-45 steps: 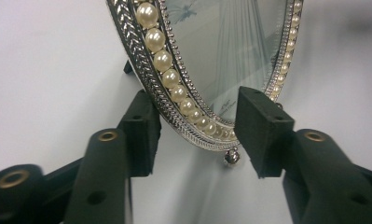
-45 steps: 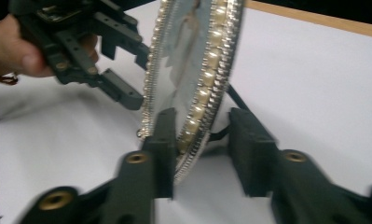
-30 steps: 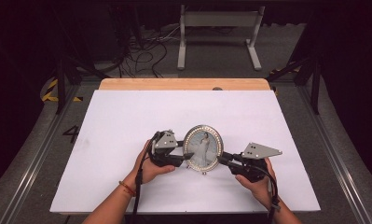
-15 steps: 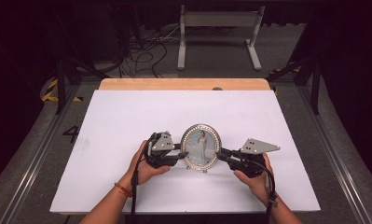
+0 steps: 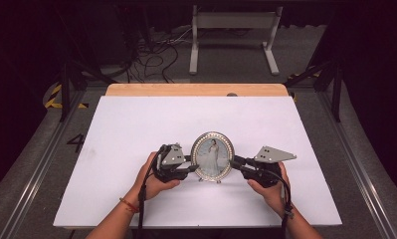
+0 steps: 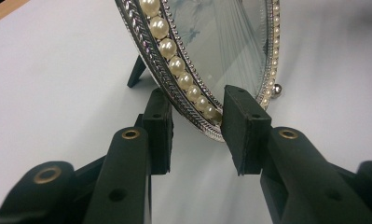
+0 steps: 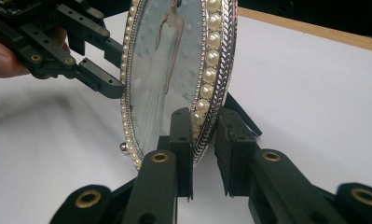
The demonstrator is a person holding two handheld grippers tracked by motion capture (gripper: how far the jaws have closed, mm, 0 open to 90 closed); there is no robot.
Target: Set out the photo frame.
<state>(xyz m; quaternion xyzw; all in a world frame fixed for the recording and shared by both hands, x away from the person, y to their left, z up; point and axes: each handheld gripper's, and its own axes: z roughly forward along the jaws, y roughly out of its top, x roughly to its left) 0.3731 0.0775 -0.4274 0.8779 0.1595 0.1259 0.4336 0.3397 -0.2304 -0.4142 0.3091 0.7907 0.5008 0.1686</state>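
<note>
An oval picture frame (image 5: 212, 157) with a pearl-studded silver rim stands upright on the white table (image 5: 136, 124), showing a photo of a figure in a white dress. My left gripper (image 5: 193, 167) has just been closing, and its pads press on the frame's left rim (image 6: 193, 93), one on the front and one on the back. My right gripper (image 5: 235, 163) is shut on the right rim (image 7: 210, 70) in the same way. In the right gripper view the left gripper (image 7: 116, 70) meets the far edge. The frame's back leg (image 6: 137, 72) rests on the table.
A wooden strip (image 5: 196, 89) edges the far side of the table. Behind it, on the dark floor, stand a metal stand (image 5: 233, 35) and loose cables (image 5: 151, 55). A person's hands (image 5: 153, 181) hold both grippers near the front edge.
The frame was leaning back with its face upward; now it stands upright between the grippers. The left jaws have drawn in onto the rim. Both hands stayed about where they were.
</note>
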